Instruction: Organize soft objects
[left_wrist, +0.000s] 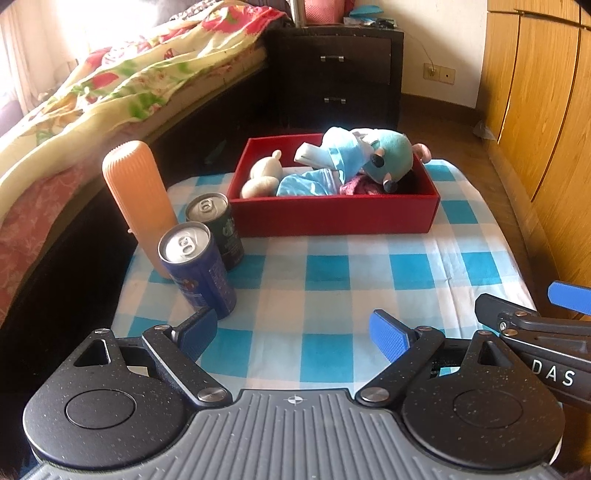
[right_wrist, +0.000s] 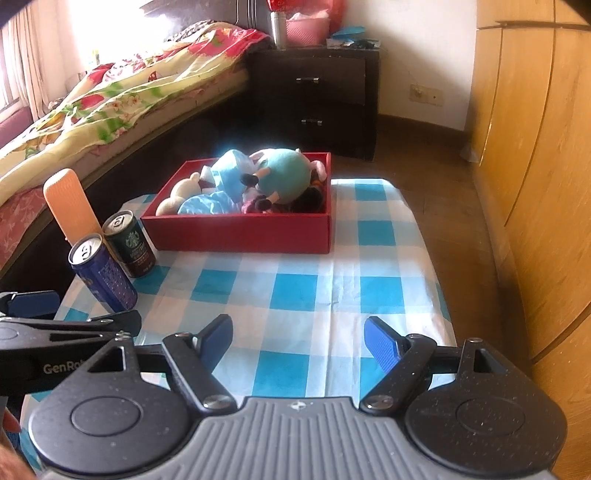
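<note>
Left tool (left_wrist: 295, 334) and right tool (right_wrist: 298, 341): both released, nothing grasped. Plush toys (left_wrist: 354, 155) lie inside red box (left_wrist: 332, 214) at twelve o'clock on desk (left_wrist: 332, 280).

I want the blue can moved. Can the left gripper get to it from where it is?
Probably yes. The left gripper is open and empty, and the blue can stands just beyond its left finger with only checked cloth between. The dark can crowds it from behind.

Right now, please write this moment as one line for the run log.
left tool: open, empty | right tool: open, empty | soft toys: in red box | cans: beside box
</note>
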